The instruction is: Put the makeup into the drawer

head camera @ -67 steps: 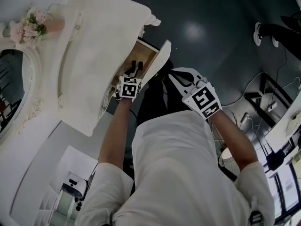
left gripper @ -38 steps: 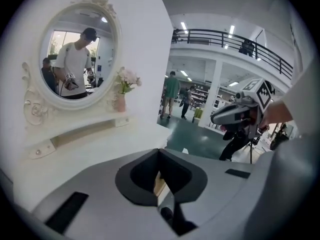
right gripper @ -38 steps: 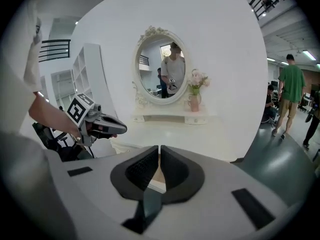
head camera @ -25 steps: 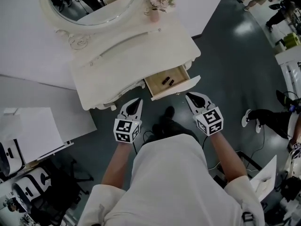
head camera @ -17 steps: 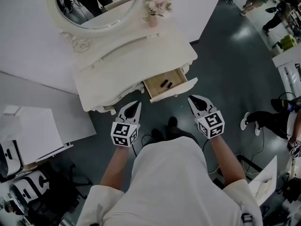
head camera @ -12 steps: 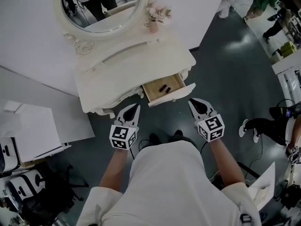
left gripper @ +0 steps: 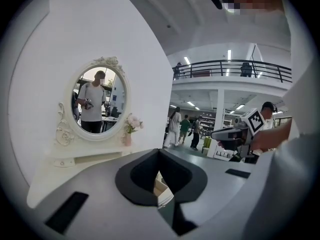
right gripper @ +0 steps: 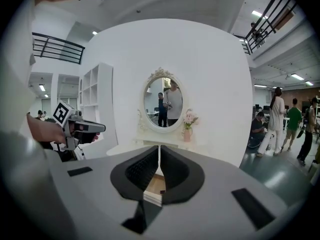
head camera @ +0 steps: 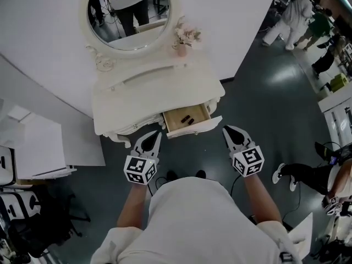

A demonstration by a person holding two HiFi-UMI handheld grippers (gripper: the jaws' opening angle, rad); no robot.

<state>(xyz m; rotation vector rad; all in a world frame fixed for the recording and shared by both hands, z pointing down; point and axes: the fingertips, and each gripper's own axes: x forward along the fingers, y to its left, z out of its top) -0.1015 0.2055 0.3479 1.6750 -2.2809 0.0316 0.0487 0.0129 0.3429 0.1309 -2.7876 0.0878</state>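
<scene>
Makeup in, drawer open: two small dark pieces of makeup [head camera: 187,119] lie side by side on the wooden floor of the drawer [head camera: 193,129]. The drawer stands pulled out from the front of the white bench [head camera: 137,95], below the oval mirror [head camera: 130,15] and a vase of flowers [head camera: 186,37]. The pieces are too small to say what kind they are. Their long axes seem to run slantwise across the drawer.

I stand back from the bench with a gripper in each hand, both at about the same level and both pointing at it. The drawer lies ahead and between them, forward and to the right of my left gripper [head camera: 154,139] and forward and to the left of my right gripper [head camera: 227,131]. Neither touches the drawer or the bench. My right gripper looks slightly closer to the near corner of the drawer front, though the margin is slim.

My left gripper's jaws are pressed together with nothing between them, and a sliver of the drawer shows beyond them. My right gripper's jaws are likewise together but for a hairline slit, empty, with the open drawer straight beyond.

By my reading the makeup is already where it belongs. Any move left would be a push on the drawer front, straight away from me toward the mirror.
</scene>
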